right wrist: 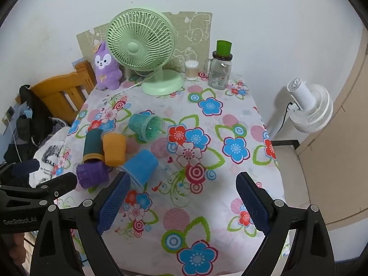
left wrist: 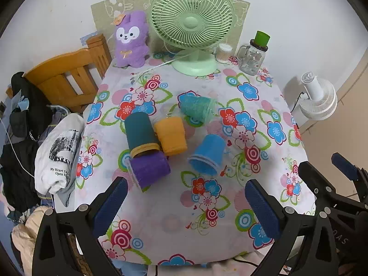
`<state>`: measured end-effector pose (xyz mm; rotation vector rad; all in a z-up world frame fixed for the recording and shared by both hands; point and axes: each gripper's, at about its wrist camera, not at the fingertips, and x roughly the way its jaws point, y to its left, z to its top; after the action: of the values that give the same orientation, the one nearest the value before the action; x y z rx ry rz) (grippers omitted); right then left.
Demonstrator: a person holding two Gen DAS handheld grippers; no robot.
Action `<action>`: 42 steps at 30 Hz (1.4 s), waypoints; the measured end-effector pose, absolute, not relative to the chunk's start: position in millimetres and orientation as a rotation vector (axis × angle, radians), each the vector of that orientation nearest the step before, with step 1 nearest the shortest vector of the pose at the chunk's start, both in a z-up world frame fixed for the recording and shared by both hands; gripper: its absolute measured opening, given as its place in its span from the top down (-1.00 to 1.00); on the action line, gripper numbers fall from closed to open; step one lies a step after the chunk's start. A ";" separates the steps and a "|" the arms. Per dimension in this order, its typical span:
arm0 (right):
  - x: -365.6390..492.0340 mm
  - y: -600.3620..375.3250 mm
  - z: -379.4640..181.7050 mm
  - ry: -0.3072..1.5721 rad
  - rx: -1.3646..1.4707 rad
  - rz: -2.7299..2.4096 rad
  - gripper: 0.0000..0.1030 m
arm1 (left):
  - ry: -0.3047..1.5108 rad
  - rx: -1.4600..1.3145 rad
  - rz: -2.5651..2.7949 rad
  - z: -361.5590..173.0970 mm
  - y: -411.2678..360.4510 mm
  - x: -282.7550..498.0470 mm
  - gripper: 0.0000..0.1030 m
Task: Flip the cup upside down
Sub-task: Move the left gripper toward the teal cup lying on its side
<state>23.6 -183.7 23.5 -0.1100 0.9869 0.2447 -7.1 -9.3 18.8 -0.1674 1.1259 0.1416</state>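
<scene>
Five cups are lying on their sides on a flowered table (left wrist: 264, 119). The blue cup (left wrist: 207, 155) is lying nearest both tongs, ahead of the left tongs (left wrist: 186, 204) and just ahead-left of the right tongs (right wrist: 181, 200), its long axis slanting, mouth facing back toward the tongs. The right tongs' left finger is sitting just beside its rim, so the right hand looks nearer. Beyond it and leftward are lying the orange cup (left wrist: 171, 135), dark teal cup (left wrist: 140, 133) and purple cup (left wrist: 149, 170), clustered together; the green cup (left wrist: 197, 108) is lying farther ahead. Both tongs are gaping wide, gripping nothing. "GenRobot.AI" is reading on the left tongs' body; a white shirt (left wrist: 58, 151) is showing "My Heart Is" and "Open".
</scene>
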 end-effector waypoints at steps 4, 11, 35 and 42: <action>24.6 -187.6 23.6 0.990 -0.111 0.242 -0.84 | 1.121 -0.162 0.137 19.1 -12.9 -6.3 -0.99; 26.0 -191.2 24.2 0.988 -0.121 0.239 -0.84 | 1.114 -0.155 0.135 20.6 -16.7 -5.7 -0.99; 33.5 -192.9 14.1 1.015 -0.131 0.243 -0.84 | 1.130 -0.141 0.157 14.8 -11.9 -2.9 -0.99; 44.7 -197.9 7.8 1.040 -0.125 0.226 -0.84 | 1.154 -0.129 0.151 7.8 -15.8 8.1 -0.99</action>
<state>44.7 -197.9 7.8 -0.1249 1.0398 0.2259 8.1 -15.8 7.8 -0.1290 1.1543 0.1513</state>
